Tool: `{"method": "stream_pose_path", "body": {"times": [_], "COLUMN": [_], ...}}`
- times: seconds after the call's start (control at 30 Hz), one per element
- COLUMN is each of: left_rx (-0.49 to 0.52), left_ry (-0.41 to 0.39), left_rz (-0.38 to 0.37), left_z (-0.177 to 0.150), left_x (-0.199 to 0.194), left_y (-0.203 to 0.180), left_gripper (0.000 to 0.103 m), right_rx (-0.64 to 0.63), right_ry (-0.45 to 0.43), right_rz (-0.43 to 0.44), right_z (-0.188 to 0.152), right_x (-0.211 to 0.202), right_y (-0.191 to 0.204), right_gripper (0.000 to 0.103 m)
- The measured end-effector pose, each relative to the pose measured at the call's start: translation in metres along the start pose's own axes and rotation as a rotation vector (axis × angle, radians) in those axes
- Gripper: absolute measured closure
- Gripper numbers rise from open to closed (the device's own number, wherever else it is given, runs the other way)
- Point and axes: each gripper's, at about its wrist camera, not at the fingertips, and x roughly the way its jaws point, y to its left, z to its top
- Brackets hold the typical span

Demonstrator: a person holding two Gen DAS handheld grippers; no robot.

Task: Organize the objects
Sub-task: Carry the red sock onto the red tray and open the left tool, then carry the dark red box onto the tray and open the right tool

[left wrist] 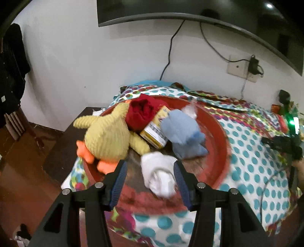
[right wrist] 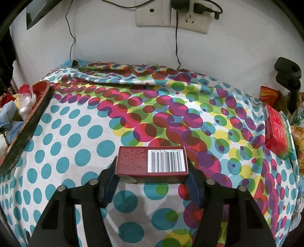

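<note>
Left wrist view: left gripper [left wrist: 150, 175] hangs over the near rim of a round red tray [left wrist: 218, 131], jaws apart. A white sock bundle [left wrist: 159, 176] sits between the 2 blue pads [left wrist: 120, 176]; it looks blurred, lies close to the right-hand pad with a clear gap to the left-hand one, so nothing is gripped. Inside the tray: yellow plush duck [left wrist: 108, 138] with orange feet at the left side, red cloth [left wrist: 142, 112] at the far side, a yellow carton [left wrist: 154, 133] in the middle, a blue plush toy [left wrist: 182, 133] toward the right. Tray rests on a dotted cloth [left wrist: 252, 167] at its left edge, over a dark table [left wrist: 62, 152]. Right wrist view: right gripper [right wrist: 152, 165] is clamped on a dark red box [right wrist: 150, 161], 1 pad on each short end, barcode face up, box level and lifted slightly off the cloth near its front edge, shadow underneath. Another red box [right wrist: 275, 129] lies at the right edge of the cloth, beside snack packets [right wrist: 266, 95]. Tray rim shows at the left edge of this view. Wall sockets [right wrist: 171, 17] with plugged cables sit above the far edge.
</note>
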Motion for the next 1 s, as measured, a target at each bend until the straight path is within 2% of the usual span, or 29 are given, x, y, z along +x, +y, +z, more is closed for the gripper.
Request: {"method": "stream_pose_path", "body": {"times": [0.1,0.37,0.57,0.8,1.0], "left_rx": [-0.006,0.02,0.016,-0.044,-0.044], "left_ry": [-0.001,-0.035,-0.028,0.0,0.002], "left_rz": [-0.001,0.067,0.062,0.044,0.046], "left_z": [-0.012,-0.027,-0.029,-0.031,-0.031], "left_x": [-0.006,-0.011,-0.01,-0.005,-0.006], "left_y": [-0.004,-0.007,0.001,0.012,0.013], "left_gripper": [0.05,0.05,0.05,0.05,0.05], "right_rx": [0.0,-0.025,-0.014,-0.01,-0.07], "right_ry": [-0.002,-0.015,-0.017,-0.044,-0.059], "right_rz": [-0.009,-0.071,-0.08,0.014,0.119], "right_z": [-0.001,0.001,0.002,0.015,0.027], "right_x": [-0.002,-0.003,-0.01,-0.036,-0.061], "right_y": [0.001,0.006,0.015,0.047,0.105], "right_gripper": [0.043,0.043,0.043,0.043,0.043]}}
